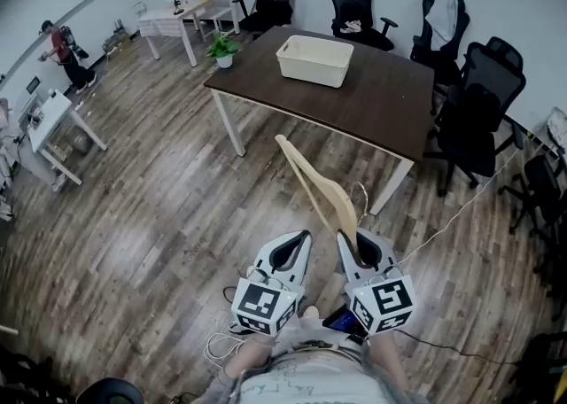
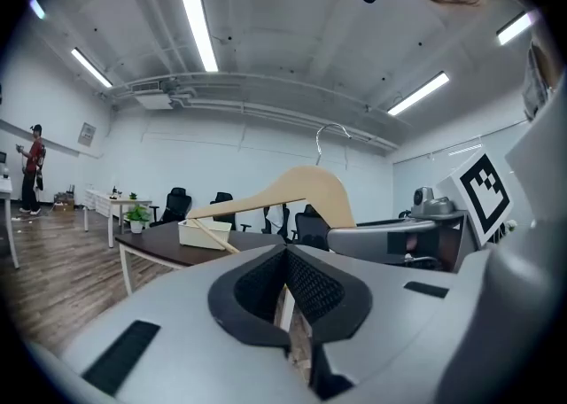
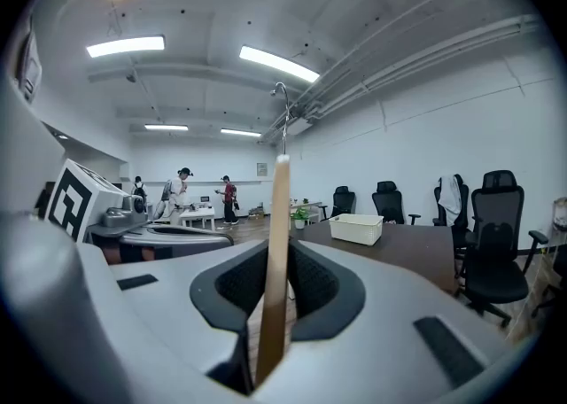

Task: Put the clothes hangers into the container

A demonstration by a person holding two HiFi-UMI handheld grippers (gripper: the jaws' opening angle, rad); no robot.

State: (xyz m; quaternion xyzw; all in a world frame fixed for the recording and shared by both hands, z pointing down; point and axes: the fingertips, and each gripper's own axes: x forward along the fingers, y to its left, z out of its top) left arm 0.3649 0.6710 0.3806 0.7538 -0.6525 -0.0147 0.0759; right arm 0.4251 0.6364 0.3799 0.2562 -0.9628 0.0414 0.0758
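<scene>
A light wooden clothes hanger point(image 1: 323, 190) with a metal hook juts forward and up from my right gripper point(image 1: 347, 237), whose jaws are shut on its lower end. In the right gripper view the hanger point(image 3: 278, 260) stands edge-on between the pads. My left gripper point(image 1: 302, 236) is just left of it, jaws together and empty. From the left gripper view the hanger point(image 2: 301, 191) shows side-on beyond my left gripper point(image 2: 285, 256). The white container point(image 1: 314, 59) rests on the dark brown table point(image 1: 381, 97) farther ahead, well apart from both grippers. The container is in both gripper views point(image 2: 202, 232) point(image 3: 356, 228).
Black office chairs point(image 1: 483, 101) line the far and right sides of the table. A potted plant point(image 1: 222, 48) stands by its left corner. White desks point(image 1: 182, 17) stand at the back left, a person point(image 1: 62, 52) beside them. Cables point(image 1: 221, 345) lie on the wooden floor near my feet.
</scene>
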